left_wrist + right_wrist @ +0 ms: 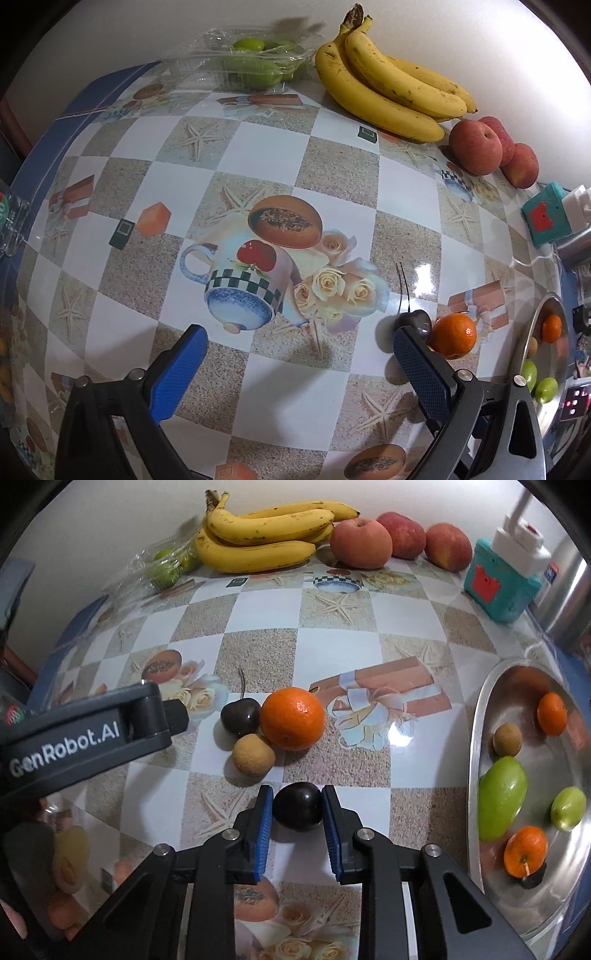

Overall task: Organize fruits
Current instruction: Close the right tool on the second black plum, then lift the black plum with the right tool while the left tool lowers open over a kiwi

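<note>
Your left wrist camera looks steeply down past its fingers onto the patterned tablecloth (332,155), fairly high. Your right one sits lower and closer. Both share the bananas (388,85), apples (476,147), orange (453,335) and steel tray (480,716).

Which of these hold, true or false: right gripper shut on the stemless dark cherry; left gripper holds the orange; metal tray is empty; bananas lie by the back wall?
1. The right gripper is shut on the stemless dark cherry. True.
2. The left gripper holds the orange. False: it is open, holding nothing; the orange sits on the table.
3. The metal tray is empty. False: it holds fruit.
4. The bananas lie by the back wall. True.
</note>
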Demonstrator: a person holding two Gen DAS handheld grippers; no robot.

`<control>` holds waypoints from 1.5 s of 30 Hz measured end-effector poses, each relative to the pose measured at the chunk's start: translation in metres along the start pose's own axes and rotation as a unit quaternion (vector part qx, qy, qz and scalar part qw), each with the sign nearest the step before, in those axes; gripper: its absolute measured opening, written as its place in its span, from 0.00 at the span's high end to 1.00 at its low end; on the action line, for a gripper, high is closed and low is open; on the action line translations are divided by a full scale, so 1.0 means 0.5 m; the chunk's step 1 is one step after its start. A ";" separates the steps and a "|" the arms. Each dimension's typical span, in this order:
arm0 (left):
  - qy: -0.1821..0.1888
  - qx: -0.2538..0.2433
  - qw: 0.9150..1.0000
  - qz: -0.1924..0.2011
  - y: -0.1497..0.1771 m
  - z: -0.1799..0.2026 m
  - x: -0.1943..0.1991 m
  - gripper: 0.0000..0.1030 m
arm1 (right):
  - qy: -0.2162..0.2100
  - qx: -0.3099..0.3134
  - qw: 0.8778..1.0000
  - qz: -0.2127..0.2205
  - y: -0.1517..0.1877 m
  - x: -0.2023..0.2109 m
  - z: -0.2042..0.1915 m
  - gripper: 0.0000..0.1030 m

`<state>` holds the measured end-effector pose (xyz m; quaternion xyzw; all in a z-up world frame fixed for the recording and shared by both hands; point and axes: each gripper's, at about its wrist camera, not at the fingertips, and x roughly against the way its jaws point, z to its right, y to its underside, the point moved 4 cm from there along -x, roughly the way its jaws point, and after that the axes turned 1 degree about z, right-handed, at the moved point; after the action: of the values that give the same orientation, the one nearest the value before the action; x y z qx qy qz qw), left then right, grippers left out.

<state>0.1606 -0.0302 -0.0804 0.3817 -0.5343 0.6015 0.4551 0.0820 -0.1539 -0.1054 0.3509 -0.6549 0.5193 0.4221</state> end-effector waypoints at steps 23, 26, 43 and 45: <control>0.089 -0.067 0.993 -0.032 0.018 0.113 -0.006 0.45 | 0.003 -0.155 0.988 0.023 -0.034 0.099 0.143 0.73; 0.092 -0.081 0.992 -0.035 0.024 0.135 -0.009 0.51 | 0.000 -0.159 0.987 0.025 -0.033 0.103 0.149 0.73; 0.090 -0.110 0.989 -0.033 0.035 0.156 -0.002 0.59 | -0.014 -0.174 0.984 0.022 -0.027 0.108 0.161 0.73; 0.085 -0.114 0.989 -0.032 0.039 0.153 0.001 0.59 | -0.016 -0.176 0.984 0.022 -0.026 0.108 0.162 0.73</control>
<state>0.1400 -0.1063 -0.0752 0.2920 -0.5460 0.5522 0.5583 0.0570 -0.2369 -0.0591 0.2648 -0.7502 0.3997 0.4554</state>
